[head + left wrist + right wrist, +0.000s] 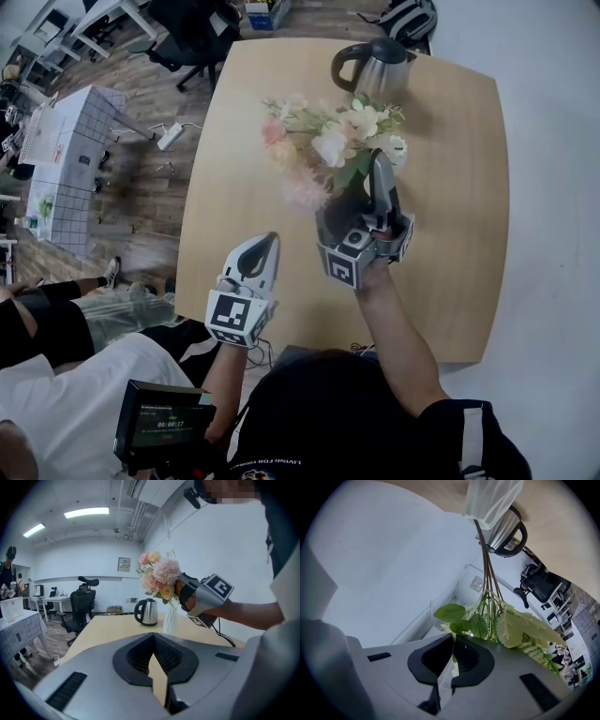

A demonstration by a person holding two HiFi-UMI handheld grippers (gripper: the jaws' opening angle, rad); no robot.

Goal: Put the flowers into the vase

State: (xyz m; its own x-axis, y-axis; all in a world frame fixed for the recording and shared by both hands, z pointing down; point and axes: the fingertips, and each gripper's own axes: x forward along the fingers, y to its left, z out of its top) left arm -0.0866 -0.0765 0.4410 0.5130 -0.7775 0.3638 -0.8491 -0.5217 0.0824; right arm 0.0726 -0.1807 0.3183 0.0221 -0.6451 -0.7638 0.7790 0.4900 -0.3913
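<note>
Left gripper (153, 638): jaws together with nothing between them, held over the near edge of the counter (441, 281).
Right gripper (452, 639): tilted upward, jaws narrowed onto a leafy bit of the flowers (328, 145).
Flowers: the stems reach down into the vase (169, 620), with the blooms bunched above it.
Vase: upright on the counter, near the kettle (373, 66).
</note>
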